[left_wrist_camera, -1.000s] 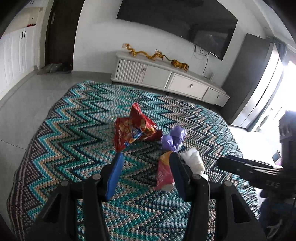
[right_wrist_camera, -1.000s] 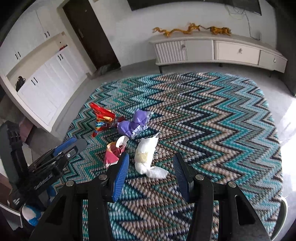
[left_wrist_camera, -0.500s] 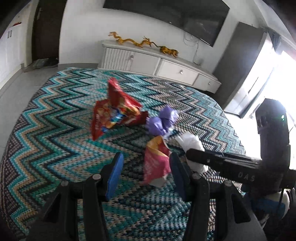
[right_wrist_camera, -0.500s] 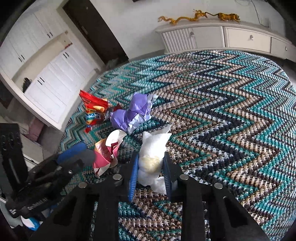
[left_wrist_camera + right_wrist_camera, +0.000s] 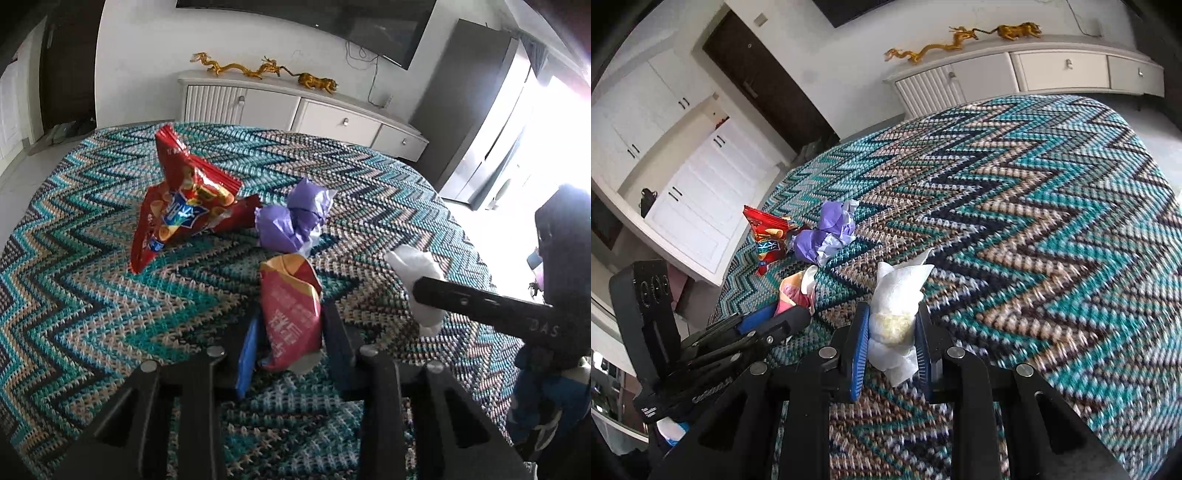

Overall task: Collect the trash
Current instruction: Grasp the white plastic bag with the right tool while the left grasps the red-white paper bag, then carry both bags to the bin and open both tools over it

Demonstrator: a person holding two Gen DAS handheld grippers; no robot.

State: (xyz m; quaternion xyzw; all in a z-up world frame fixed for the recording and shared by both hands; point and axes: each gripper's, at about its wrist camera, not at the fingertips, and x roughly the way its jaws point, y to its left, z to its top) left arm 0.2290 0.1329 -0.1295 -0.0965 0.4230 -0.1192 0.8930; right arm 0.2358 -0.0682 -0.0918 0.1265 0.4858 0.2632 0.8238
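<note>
A crumpled pink wrapper (image 5: 291, 306) stands on the zigzag rug (image 5: 92, 295) between the fingers of my left gripper (image 5: 290, 339). Its jaws are closing and the pads meet the wrapper's sides. My right gripper (image 5: 892, 332) is shut on a white tissue wad (image 5: 901, 288) with a yellowish patch. In the left wrist view that tissue (image 5: 413, 262) shows behind the right gripper's dark finger (image 5: 461, 299). A red chip bag (image 5: 184, 206) and a purple wrapper (image 5: 295, 218) lie just beyond. The right wrist view shows the left gripper (image 5: 783, 317) at the pink wrapper (image 5: 792, 291).
A white sideboard (image 5: 295, 110) with golden dragon figures (image 5: 258, 68) stands past the rug's far edge, under a wall TV. White cupboards (image 5: 683, 184) and a dark door (image 5: 764, 81) are on the left. The rug (image 5: 1034, 221) stretches bare to the right.
Both grippers dropped toward the rug. The right one shut on the white tissue. The left one moved over the pink wrapper and narrowed its jaws around it.
</note>
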